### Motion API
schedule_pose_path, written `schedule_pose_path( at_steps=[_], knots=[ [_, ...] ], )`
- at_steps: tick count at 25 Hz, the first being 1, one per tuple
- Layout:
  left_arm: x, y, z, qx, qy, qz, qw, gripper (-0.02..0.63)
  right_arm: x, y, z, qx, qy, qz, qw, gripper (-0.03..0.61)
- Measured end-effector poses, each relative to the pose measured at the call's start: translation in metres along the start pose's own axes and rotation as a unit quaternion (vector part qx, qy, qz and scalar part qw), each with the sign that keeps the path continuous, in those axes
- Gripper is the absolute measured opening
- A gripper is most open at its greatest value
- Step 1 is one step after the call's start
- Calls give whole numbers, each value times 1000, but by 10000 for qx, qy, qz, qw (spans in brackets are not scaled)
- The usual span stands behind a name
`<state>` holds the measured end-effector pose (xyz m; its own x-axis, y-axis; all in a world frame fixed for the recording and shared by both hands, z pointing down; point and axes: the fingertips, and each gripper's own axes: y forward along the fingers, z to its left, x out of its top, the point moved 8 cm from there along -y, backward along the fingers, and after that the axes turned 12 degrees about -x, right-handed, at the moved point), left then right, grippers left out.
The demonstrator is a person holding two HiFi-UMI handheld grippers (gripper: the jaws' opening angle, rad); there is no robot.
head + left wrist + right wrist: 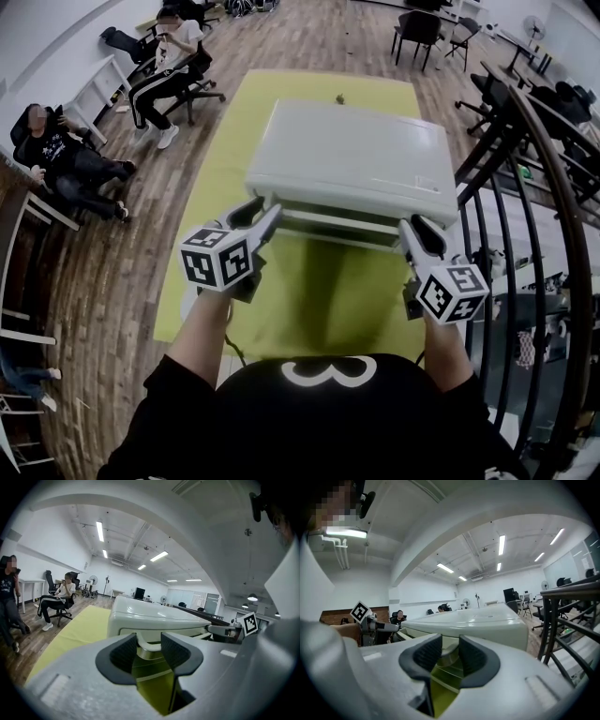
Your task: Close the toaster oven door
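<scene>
A white toaster oven (352, 159) stands on a yellow-green table (309, 295). Its door (337, 228) hangs partly open at the front, below the top. My left gripper (265, 214) is at the door's left front corner. In the left gripper view its jaws (149, 641) stand apart, with the curved white end of the door handle (148, 647) showing in the gap. My right gripper (410, 228) is at the door's right front corner. Its jaws (450, 649) stand narrowly apart, with the cream door edge (449, 654) between them; I see no pad pressing.
Two people sit on chairs to the left of the table (169, 56) (56, 150). A black metal railing (553, 216) runs close along the right side. More chairs (417, 28) stand at the far end of the wooden floor.
</scene>
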<state>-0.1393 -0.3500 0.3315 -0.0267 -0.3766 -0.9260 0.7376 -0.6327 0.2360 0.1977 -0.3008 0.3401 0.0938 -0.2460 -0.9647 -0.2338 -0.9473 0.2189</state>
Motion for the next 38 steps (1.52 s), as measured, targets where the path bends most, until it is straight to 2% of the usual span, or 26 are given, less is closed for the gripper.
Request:
schedule_pose_path(
  at_steps=[4,9,11,12,14,21,29,38],
  knots=[
    [1,-2,-2,99,186,-53,9998,161,0,-1,-2,48,-23,76,10000,114],
    [7,-17,-13,56,248,-269,9993,156,10,-15,6,54,-257,-106,9996,98],
    [6,-26,-23,-46,273,-323,9991,111,12,-25,15,206,-274,-142,9993,95],
    [3,-32,-30,-99,289,-359,9989,82,11,-32,20,296,-276,-166,9990,60],
    [-2,-43,-46,-215,326,-421,9983,60,9,-47,32,466,-281,-218,9983,27],
    [-18,-72,-108,-649,422,-635,9950,17,-8,-94,69,988,-175,-182,9948,3],
    [-41,-100,-157,-1034,537,-606,9913,11,-25,-144,96,1378,-25,-202,9903,2],
    [-59,-112,-175,-1177,430,-528,9907,11,-41,-165,109,1441,-25,-130,9895,3]
  ],
)
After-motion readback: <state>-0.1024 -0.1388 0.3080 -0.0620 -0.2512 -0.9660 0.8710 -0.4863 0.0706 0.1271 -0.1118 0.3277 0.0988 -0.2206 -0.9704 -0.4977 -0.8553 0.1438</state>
